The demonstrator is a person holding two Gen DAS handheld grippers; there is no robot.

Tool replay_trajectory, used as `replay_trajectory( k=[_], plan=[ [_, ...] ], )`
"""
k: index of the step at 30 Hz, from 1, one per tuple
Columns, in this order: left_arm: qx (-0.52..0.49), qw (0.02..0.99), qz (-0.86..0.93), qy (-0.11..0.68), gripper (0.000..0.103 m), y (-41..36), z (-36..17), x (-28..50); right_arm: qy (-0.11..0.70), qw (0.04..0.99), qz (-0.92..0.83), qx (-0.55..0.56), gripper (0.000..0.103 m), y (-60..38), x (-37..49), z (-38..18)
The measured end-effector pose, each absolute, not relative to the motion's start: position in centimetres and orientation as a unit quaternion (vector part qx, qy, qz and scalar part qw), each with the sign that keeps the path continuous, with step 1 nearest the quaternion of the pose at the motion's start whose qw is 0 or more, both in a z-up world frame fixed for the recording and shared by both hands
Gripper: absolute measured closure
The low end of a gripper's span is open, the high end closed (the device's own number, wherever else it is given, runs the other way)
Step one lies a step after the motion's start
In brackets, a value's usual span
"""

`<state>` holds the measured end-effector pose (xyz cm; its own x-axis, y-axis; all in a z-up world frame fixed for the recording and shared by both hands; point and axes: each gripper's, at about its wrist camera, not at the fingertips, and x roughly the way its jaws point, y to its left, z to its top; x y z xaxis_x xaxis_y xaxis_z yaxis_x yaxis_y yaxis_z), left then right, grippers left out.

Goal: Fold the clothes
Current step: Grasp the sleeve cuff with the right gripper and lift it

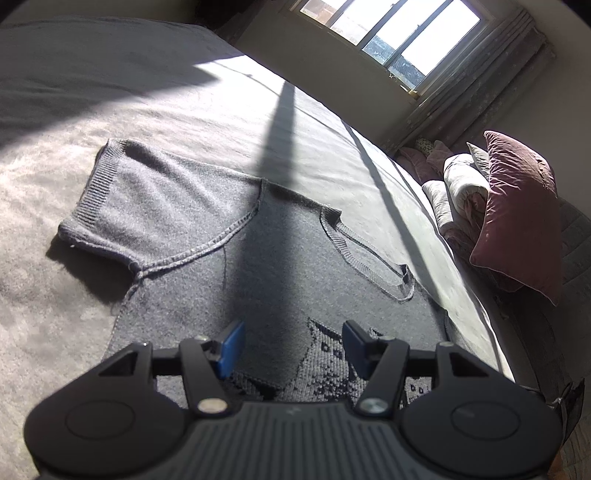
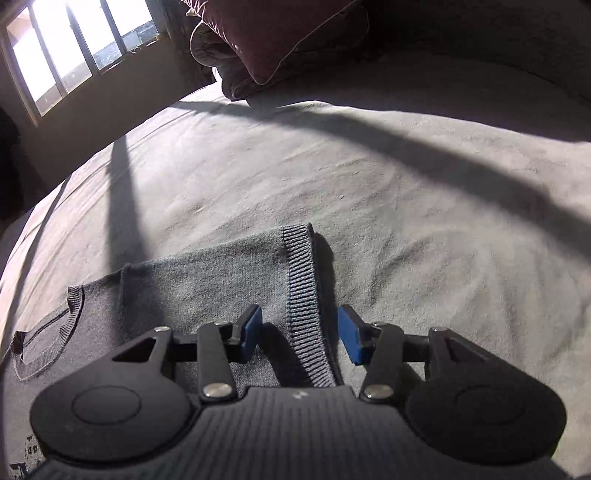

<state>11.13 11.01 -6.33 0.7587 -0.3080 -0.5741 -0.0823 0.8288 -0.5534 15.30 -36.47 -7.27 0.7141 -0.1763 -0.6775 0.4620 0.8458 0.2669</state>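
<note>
A grey knit short-sleeved sweater [image 1: 236, 266] lies flat on the bed, with a ribbed collar [image 1: 369, 258] and a patterned chest panel. Its left sleeve [image 1: 122, 199] spreads out to the left. My left gripper [image 1: 293, 345] is open and empty, hovering over the chest. In the right wrist view the other sleeve [image 2: 221, 280] ends in a ribbed cuff [image 2: 306, 306]. My right gripper [image 2: 299, 334] is open, its blue pads on either side of that cuff, just above it.
The bed [image 1: 221, 122] is covered with a light grey sheet, crossed by window-frame shadows. A maroon pillow [image 1: 517, 210] and bundled bedding [image 1: 458, 195] sit at the bed's far right. A window [image 1: 391, 33] is beyond the bed.
</note>
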Motion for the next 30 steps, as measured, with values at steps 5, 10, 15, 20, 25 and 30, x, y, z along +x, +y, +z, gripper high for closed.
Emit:
replay_trajectory(
  k=[5,10,15,20,25,30],
  plan=[
    [-0.283,0.893,-0.067,0.343,0.044,10.7,-6.3,11.3,0.333,0.901,-0.147,0.234,0.096,-36.9,15.6,-6.5],
    [-0.279,0.894,-0.068,0.344,0.044,10.6,-6.3,11.4,0.318,0.919,-0.105,0.210,0.096,-35.6,15.5,-3.5],
    [-0.277,0.895,-0.067,0.343,0.044,10.7,-6.1,11.3,0.312,0.931,-0.060,0.180,0.096,-32.5,16.4,-0.6],
    [-0.277,0.896,-0.066,0.341,0.044,11.1,-5.9,11.1,0.320,0.935,-0.017,0.149,0.096,-28.4,17.8,0.8],
    [-0.280,0.895,-0.064,0.342,0.044,11.4,-6.0,11.0,0.335,0.934,0.022,0.120,0.096,-24.0,19.0,0.9],
    [-0.277,0.896,-0.065,0.341,0.044,11.6,-5.8,10.8,0.359,0.929,0.046,0.074,0.096,-19.3,20.0,-0.6]
  ],
)
